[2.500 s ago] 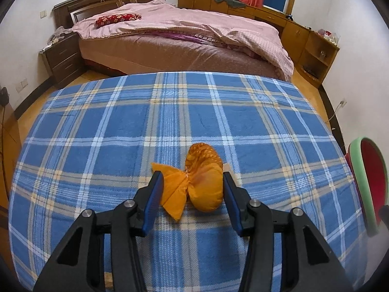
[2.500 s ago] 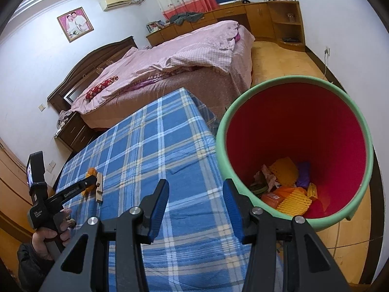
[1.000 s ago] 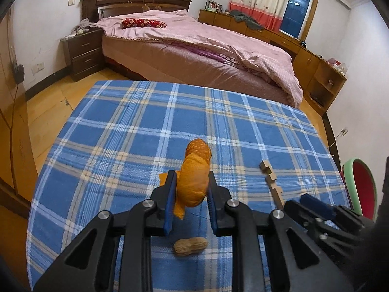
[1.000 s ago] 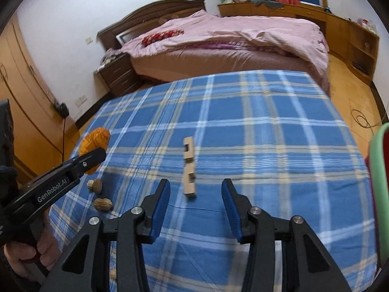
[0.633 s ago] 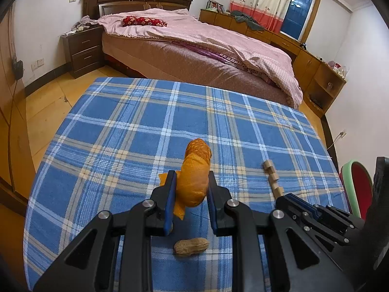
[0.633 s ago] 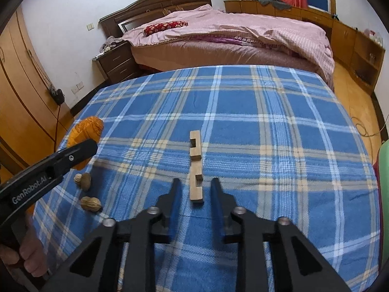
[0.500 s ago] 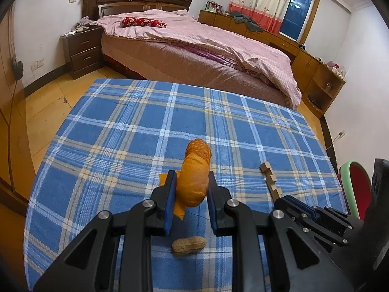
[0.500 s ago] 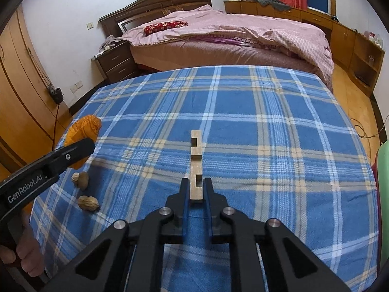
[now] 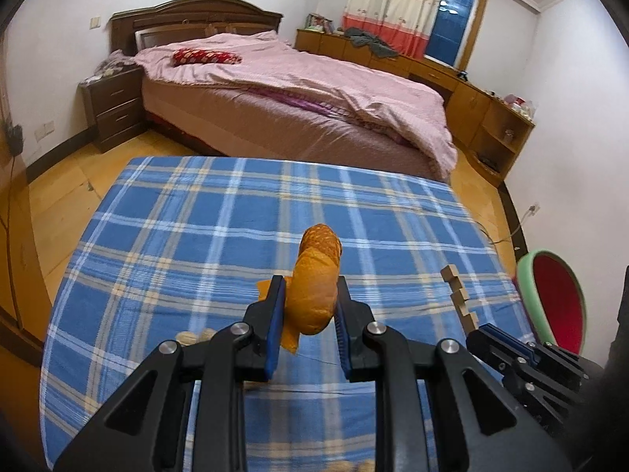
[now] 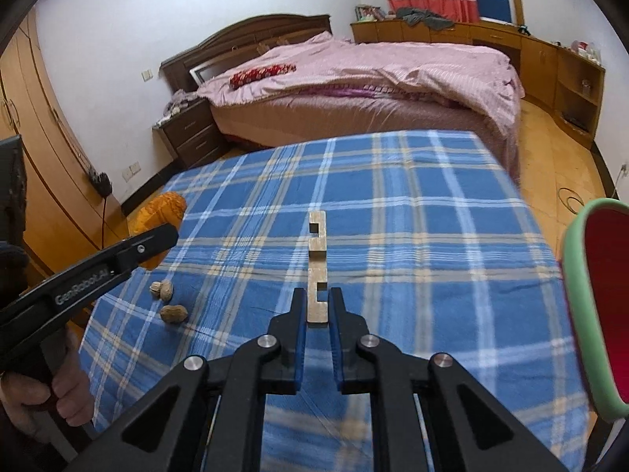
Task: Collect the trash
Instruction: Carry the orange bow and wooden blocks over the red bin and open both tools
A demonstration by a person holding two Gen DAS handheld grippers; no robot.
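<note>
The left gripper (image 9: 308, 310) is clamping an orange wrapper (image 9: 316, 287). The right gripper (image 10: 317, 308), having just closed, is pinching a notched wooden strip (image 10: 317, 271); a red bin (image 10: 601, 306) is standing at three o'clock.

Both views evenly lit, soft indoor light, medium bright; source not in frame. White walls (image 9: 47, 8) slightly blue-grey, no blown highlights. Window (image 9: 452, 27) shows dark blue, adds little light. Shadows faint and diffuse on the plaid bench cloth (image 9: 177, 244). Small glints on the metal gripper screws (image 10: 267, 341). Heavy fisheye: bed (image 10: 373, 78) and bench edges bow, black vignette in all corners. Slight motion blur across the right wrist view, plaid lines smeared; the near black gripper arms look soft. Left wrist view fairly sharp in the centre.
</note>
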